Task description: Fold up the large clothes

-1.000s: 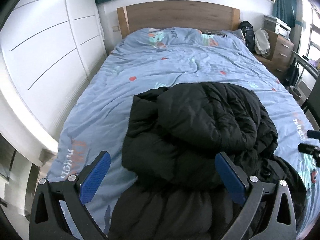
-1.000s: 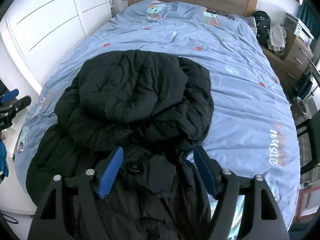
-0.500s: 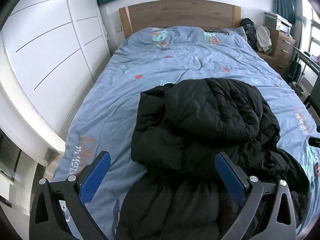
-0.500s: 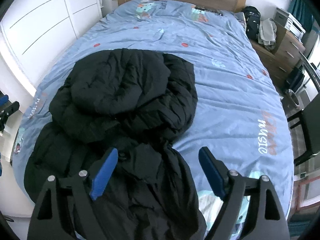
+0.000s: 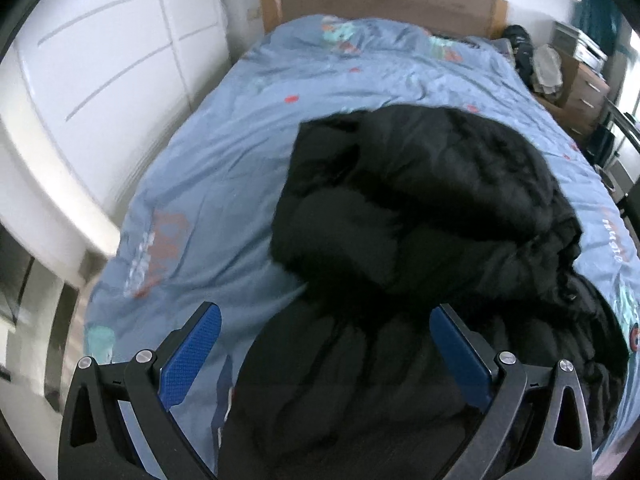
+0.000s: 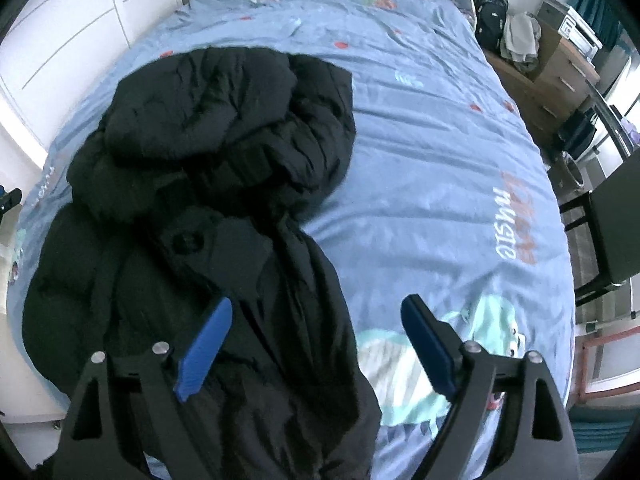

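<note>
A big black puffer jacket (image 5: 420, 216) lies crumpled on the foot half of the bed, its upper part bunched on top of the lower part; it also shows in the right wrist view (image 6: 216, 168). My left gripper (image 5: 324, 324) is open and empty, above the jacket's near left part. My right gripper (image 6: 316, 320) is open and empty, above the jacket's near right edge, where a loose flap hangs toward the bed's foot.
The bed has a blue patterned duvet (image 5: 224, 152) and a wooden headboard (image 5: 384, 0). White wardrobe doors (image 5: 100, 60) stand close on the left. A wooden drawer chest (image 6: 556, 64) with clothes and a dark chair (image 6: 612, 224) stand on the right.
Both grippers have drawn back and shifted, the left one leftward, the right one rightward. The right jaws have opened wider. The jacket has not moved.
</note>
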A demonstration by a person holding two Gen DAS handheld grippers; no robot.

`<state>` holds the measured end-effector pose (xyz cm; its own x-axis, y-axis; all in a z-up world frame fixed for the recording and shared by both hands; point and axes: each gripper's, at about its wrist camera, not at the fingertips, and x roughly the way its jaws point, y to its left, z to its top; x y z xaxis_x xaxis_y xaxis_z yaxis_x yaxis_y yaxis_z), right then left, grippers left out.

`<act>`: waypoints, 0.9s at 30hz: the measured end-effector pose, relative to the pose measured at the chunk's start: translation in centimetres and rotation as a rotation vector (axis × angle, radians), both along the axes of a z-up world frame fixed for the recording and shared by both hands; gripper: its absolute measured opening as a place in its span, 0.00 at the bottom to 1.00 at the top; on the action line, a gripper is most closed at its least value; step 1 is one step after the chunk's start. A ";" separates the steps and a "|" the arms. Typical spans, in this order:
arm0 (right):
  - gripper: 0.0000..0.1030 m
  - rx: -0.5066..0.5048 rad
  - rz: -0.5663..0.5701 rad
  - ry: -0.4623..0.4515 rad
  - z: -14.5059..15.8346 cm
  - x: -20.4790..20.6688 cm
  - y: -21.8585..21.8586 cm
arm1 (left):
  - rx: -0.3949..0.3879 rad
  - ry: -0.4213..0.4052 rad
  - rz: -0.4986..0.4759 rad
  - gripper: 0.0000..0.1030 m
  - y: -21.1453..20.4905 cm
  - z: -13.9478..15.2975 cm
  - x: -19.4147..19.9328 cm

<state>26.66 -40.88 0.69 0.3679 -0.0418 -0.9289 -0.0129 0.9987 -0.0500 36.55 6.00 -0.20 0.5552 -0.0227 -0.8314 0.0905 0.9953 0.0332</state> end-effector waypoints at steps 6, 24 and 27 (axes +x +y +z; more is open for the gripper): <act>0.86 0.021 -0.037 0.054 -1.6 -1.9 -2.0 | -0.046 0.107 0.068 0.99 5.5 -3.9 -0.9; 0.87 0.118 -0.161 0.213 -8.4 -7.2 -6.5 | -0.250 0.353 0.224 0.99 15.1 -11.7 -6.4; 0.87 0.139 -0.179 0.226 -9.1 -7.7 -6.9 | -0.302 0.379 0.225 0.99 15.3 -12.9 -7.1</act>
